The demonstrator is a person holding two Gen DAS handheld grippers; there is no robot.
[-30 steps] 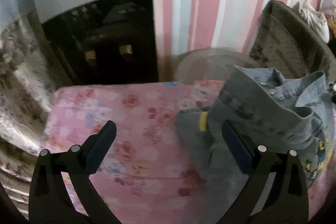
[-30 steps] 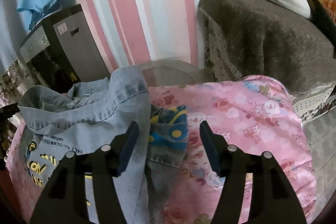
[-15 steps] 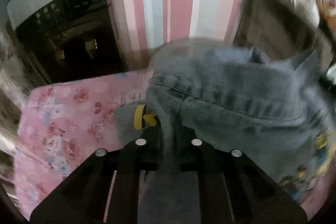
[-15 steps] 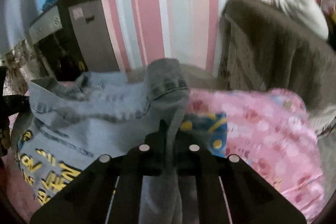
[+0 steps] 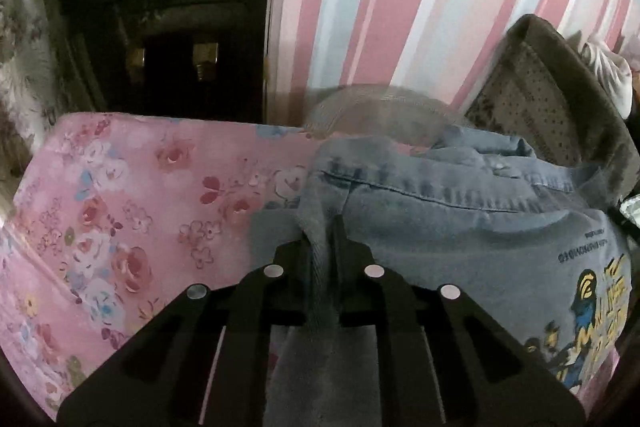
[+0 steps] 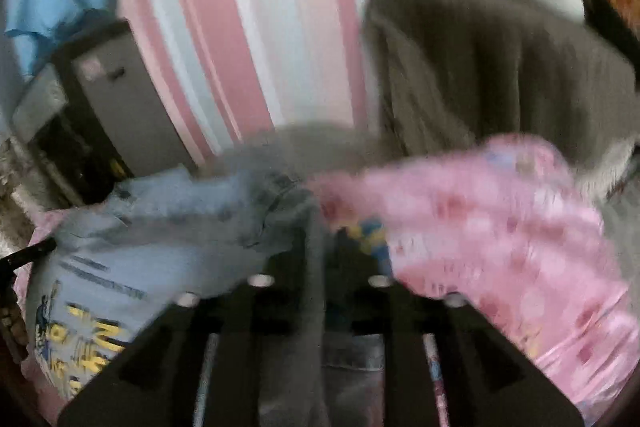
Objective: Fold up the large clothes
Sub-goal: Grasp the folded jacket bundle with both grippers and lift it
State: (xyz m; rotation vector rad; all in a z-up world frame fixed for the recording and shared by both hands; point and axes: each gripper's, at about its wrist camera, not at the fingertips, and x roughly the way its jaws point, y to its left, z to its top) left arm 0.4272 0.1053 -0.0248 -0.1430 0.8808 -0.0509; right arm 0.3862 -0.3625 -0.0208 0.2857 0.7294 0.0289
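- We see a light blue denim jacket (image 5: 460, 227) with a yellow and blue cartoon print lying bunched on a pink bed cover with a flower pattern (image 5: 120, 211); we take that cover as our landmark.
- The jacket sits on the cover's right part in the left wrist view, and on its left part in the right wrist view (image 6: 160, 227).
- Our left gripper (image 5: 324, 231) is clenched on a fold of the jacket's denim: the black fingers stand close together with a ridge of cloth running up between them.
- Our right gripper (image 6: 320, 239) also has a strip of the jacket between its fingers. Its jaws are opening, yet the cloth still looks pinched there; the view is blurred, so we cannot be sure how firmly.
- A patch of blue and yellow print (image 6: 372, 235) lies on the cover just beside the right gripper's tip.
- Behind the cover's far edge stands a wall with pink, white and pale blue stripes (image 5: 400, 7).
- Beyond the cover's far left corner is a dark cabinet with a grey top (image 5: 168, 39); a blue cloth (image 6: 56, 3) lies on top of it.
- Beyond the cover's far right side is a brown armchair (image 6: 500, 67) with a white cloth (image 5: 608, 71) on it.
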